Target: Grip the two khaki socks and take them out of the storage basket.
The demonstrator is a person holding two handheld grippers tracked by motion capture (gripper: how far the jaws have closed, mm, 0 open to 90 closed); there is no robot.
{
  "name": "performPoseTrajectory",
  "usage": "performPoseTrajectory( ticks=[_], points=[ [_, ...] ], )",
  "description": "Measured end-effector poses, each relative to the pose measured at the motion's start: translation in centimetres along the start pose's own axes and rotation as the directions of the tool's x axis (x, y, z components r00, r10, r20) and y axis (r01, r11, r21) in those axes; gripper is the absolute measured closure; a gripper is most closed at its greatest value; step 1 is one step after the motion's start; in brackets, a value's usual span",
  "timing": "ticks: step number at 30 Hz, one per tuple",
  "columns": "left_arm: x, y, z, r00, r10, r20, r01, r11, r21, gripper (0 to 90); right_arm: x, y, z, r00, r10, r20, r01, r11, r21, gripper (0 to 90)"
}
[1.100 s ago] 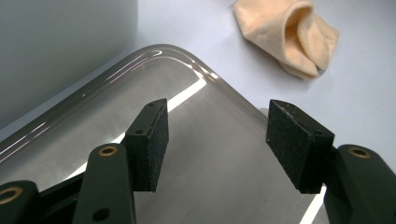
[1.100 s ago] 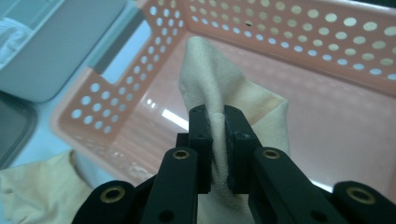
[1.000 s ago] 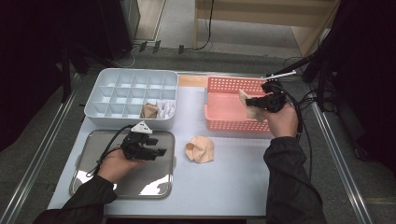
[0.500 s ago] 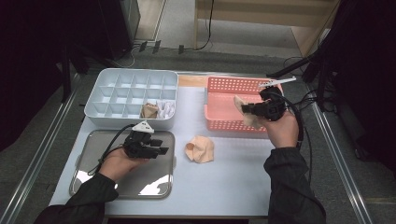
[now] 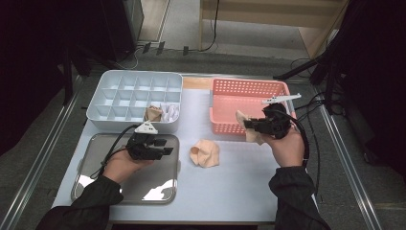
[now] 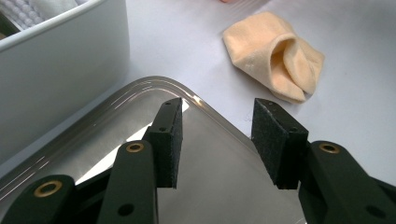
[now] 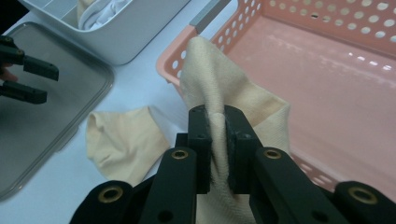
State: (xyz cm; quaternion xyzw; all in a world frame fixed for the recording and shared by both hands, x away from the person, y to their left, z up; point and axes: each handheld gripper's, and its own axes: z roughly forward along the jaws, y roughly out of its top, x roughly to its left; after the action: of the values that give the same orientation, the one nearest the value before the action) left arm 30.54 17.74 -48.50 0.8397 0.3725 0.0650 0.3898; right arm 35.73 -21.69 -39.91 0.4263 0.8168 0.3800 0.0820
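Beige knit sock (image 7: 219, 93) sits clamped in the right gripper (image 7: 218, 122) above the pink perforated basket (image 7: 336, 88); left gripper (image 6: 217, 140) gapes empty, another sock (image 6: 275, 56) ahead awaiting sorting.

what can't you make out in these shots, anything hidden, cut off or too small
- Lower end of the held sock: right gripper view, behind the right hand-held gripper and cut by the bottom edge.
- What the white and beige items in the divided tray are: high view, too small; right gripper view, the tray wall hides most.
- Underside of the sock on the table: folded over itself.
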Motion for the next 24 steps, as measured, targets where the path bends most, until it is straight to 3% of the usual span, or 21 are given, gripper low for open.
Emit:
performPoseTrajectory(
  ticks=[4, 10, 24],
  points=[
    [0.0, -0.1, 0.1, 1.0000, 0.009, -0.004, -0.008, 0.9999, 0.014, 48.8, 0.3, -0.7, 0.3, 0.9999, -0.011, 0.001, 0.011, 1.000, 0.012, 84.0],
    [0.1, -0.1, 0.1, 0.9999, -0.016, 0.004, 0.016, 0.9998, 0.015, 46.9, 0.7, -1.9, 0.3, 0.9999, -0.012, 0.002, 0.012, 1.000, 0.004, 84.0],
    [-0.1, -0.1, 0.1, 1.0000, 0.003, -0.006, -0.003, 0.9995, 0.032, 47.7, -0.4, -6.0, 0.3, 0.9980, 0.046, 0.044, -0.048, 0.998, 0.034, 83.8]
  ],
)
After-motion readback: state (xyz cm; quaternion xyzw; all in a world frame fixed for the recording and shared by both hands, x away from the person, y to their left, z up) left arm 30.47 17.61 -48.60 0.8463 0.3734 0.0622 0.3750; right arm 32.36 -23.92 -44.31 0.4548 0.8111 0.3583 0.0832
